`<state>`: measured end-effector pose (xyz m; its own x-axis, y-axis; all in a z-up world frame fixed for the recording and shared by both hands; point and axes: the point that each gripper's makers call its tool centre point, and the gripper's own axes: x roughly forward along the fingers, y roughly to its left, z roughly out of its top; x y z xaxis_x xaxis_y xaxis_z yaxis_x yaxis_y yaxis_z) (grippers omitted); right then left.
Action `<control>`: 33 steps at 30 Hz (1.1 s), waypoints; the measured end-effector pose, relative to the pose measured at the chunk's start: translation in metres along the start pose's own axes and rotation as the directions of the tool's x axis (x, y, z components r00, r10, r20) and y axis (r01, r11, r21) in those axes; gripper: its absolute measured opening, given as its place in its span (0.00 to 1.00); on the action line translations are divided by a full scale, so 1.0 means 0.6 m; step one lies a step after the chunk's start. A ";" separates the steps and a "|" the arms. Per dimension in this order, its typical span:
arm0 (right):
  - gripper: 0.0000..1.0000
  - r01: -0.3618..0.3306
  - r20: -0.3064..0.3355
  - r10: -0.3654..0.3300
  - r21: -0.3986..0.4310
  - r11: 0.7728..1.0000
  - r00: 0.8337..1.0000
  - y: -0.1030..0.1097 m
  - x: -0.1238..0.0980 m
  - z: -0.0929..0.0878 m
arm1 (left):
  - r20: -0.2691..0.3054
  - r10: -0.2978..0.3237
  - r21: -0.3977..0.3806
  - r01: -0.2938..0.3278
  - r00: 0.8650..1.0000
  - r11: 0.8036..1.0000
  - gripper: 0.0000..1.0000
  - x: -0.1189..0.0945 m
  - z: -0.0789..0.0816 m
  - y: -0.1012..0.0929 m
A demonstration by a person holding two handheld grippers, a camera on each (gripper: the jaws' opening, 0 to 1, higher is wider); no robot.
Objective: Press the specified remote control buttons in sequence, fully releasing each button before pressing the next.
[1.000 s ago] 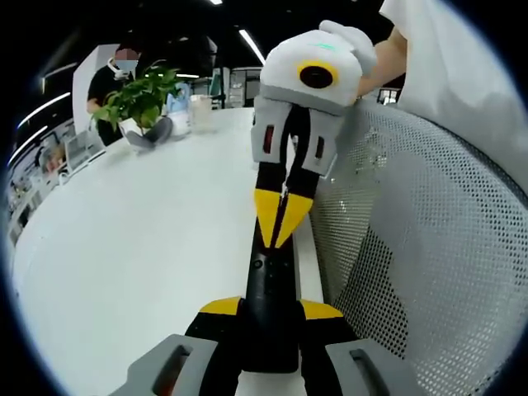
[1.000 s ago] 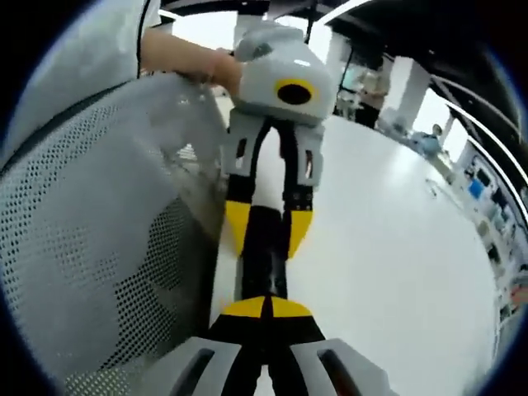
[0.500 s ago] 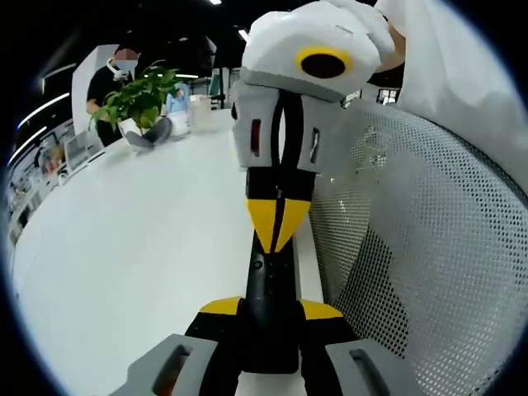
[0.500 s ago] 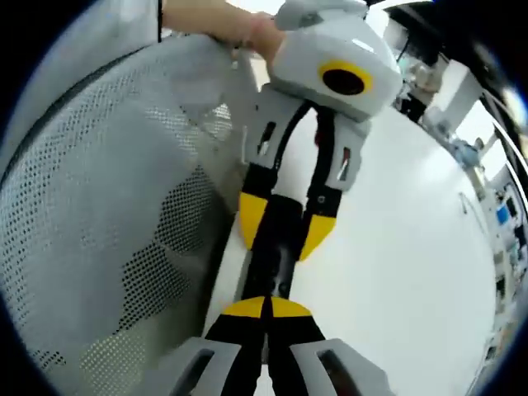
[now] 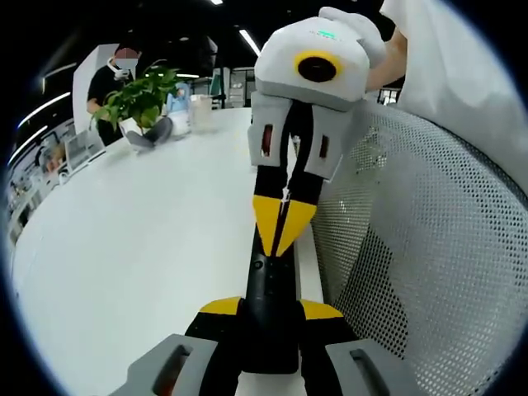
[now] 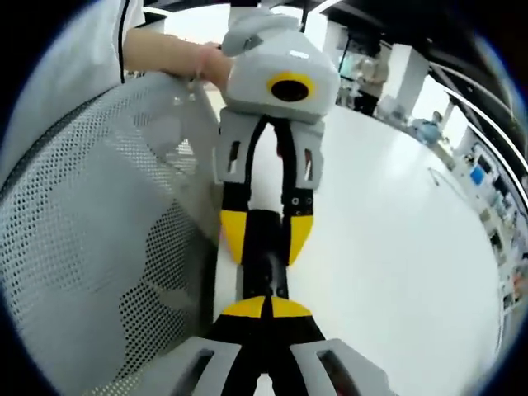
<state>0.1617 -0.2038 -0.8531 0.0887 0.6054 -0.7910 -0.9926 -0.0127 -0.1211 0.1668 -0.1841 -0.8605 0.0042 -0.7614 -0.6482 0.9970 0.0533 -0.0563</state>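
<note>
Black remote (image 5: pixel 271 289) clamped in left gripper (image 5: pixel 270 307) fingers, right gripper (image 6: pixel 266 307) fingers closed

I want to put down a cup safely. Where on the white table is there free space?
The white table is bare between the potted plant and the black remote. It is crowded along the mesh chair back, where the left claw and the right claw meet over the remote.

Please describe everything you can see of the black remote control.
The long, slim black remote control looks like matte plastic, with small dark buttons on its face. It lies along the white table's edge beside a grey mesh chair back. The left gripper clamps its near end; the right gripper's closed yellow tips rest on its top.
</note>
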 end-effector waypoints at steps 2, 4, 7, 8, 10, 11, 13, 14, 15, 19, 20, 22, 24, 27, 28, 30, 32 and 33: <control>0.00 0.003 -0.002 -0.003 -0.015 1.000 1.000 0.002 -0.001 0.000 | 0.002 -0.001 -0.002 0.001 1.000 1.000 0.25 0.000 0.000 0.000; 0.00 -0.039 0.020 0.039 0.005 0.999 0.999 0.015 0.000 0.006 | 0.003 0.001 -0.006 -0.001 1.000 1.000 0.25 0.000 0.001 0.000; 0.00 -0.049 0.035 0.048 0.013 0.999 0.998 0.027 0.006 0.014 | 0.001 0.002 -0.005 -0.002 1.000 1.000 0.25 0.000 0.001 0.000; 0.00 -0.035 0.018 0.036 -0.006 0.999 0.999 0.026 0.007 0.012 | -0.001 0.004 0.002 -0.004 1.000 1.000 0.25 0.000 0.000 0.000; 0.00 -0.021 -0.018 0.021 -0.045 0.999 1.000 0.025 0.007 0.012 | -0.002 0.004 -0.001 -0.004 1.000 1.000 0.25 0.000 0.000 0.000; 0.00 -0.008 -0.031 0.007 -0.048 0.999 1.000 0.024 0.007 0.012 | -0.001 0.004 -0.002 -0.004 1.000 1.000 0.24 0.000 0.000 0.001; 0.00 0.012 -0.053 -0.016 -0.071 0.997 0.998 0.023 0.008 0.011 | -0.001 0.005 -0.005 -0.005 1.000 1.000 0.24 0.000 0.001 0.000; 0.00 0.019 -0.060 -0.023 -0.071 0.997 0.998 0.023 0.009 0.012 | -0.001 0.005 -0.005 -0.005 1.000 1.000 0.24 0.000 0.001 0.000; 0.00 0.028 -0.069 -0.033 -0.063 0.998 0.997 0.022 0.009 0.011 | -0.001 0.006 -0.003 -0.006 1.000 1.000 0.24 0.000 0.001 0.000; 0.00 0.047 -0.087 -0.048 -0.017 0.999 0.995 0.018 0.011 0.010 | -0.009 -0.001 0.010 0.001 1.000 1.000 0.24 0.000 0.000 0.000; 0.00 0.046 -0.091 -0.046 -0.003 0.999 0.995 0.017 0.012 0.010 | -0.011 -0.001 0.013 0.001 1.000 1.000 0.24 0.000 0.000 0.000; 0.00 0.047 -0.096 -0.046 0.003 0.999 0.994 0.017 0.012 0.010 | -0.013 0.000 0.018 0.000 1.000 1.000 0.24 0.001 0.000 0.000; 0.00 0.045 -0.103 -0.045 -0.004 0.999 0.994 0.018 0.013 0.009 | -0.015 0.000 0.019 0.000 1.000 1.000 0.24 0.001 -0.001 0.000; 0.00 0.037 -0.109 -0.035 0.010 0.999 0.993 0.017 0.013 0.010 | -0.017 -0.001 0.020 0.002 1.000 1.000 0.24 0.000 -0.001 0.000; 0.00 0.034 -0.108 -0.032 0.016 0.999 0.994 0.017 0.013 0.010 | -0.017 -0.001 0.021 0.002 1.000 1.000 0.24 0.000 0.000 0.000; 0.00 0.033 -0.104 -0.031 0.023 0.999 0.994 0.018 0.013 0.010 | -0.017 -0.002 0.019 0.002 1.000 1.000 0.24 0.000 0.000 -0.001; 0.00 0.038 -0.099 -0.036 0.021 0.999 0.994 0.018 0.012 0.010 | -0.018 -0.002 0.019 0.002 1.000 1.000 0.24 0.000 0.000 -0.001; 0.00 0.041 -0.098 -0.038 0.025 0.999 0.994 0.018 0.012 0.010 | -0.019 -0.001 0.018 0.002 1.000 1.000 0.24 0.000 0.000 -0.001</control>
<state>0.1509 -0.1945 -0.8565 0.1341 0.5249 -0.8406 -0.9899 0.0317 -0.1381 0.1664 -0.1840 -0.8607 0.0015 -0.7492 -0.6624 0.9983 0.0402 -0.0432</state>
